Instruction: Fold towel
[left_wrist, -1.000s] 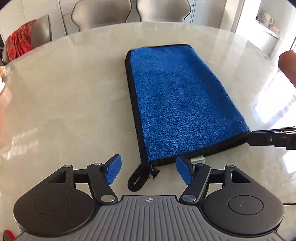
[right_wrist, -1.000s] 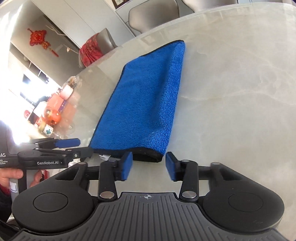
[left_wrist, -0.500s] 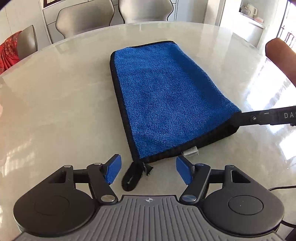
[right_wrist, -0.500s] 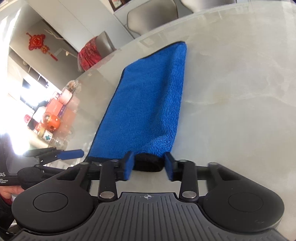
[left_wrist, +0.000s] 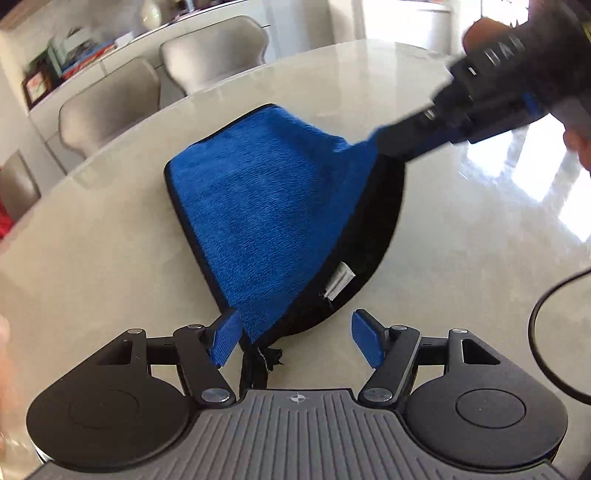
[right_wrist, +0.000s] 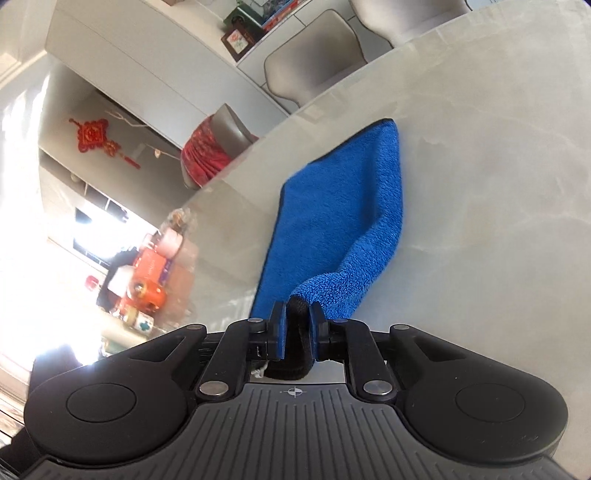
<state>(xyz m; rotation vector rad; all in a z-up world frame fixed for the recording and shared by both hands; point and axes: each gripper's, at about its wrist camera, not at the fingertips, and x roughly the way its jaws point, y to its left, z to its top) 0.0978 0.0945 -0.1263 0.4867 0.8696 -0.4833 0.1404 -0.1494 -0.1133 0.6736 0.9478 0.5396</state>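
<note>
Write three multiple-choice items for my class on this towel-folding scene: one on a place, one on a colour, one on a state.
1. Where does the towel lie?
A. on the table
B. on a chair
C. on the floor

2. What colour is the towel's face?
A. red
B. blue
C. green

3. What is the right gripper doing?
A. standing open over bare table
B. clamped on a towel corner
C. holding a cup

Answers:
1 A, the towel rests on the pale tabletop.
2 B, its pile is blue with a black edge.
3 B, its fingers have just closed on the lifted corner, while the left gripper stands open.
</note>
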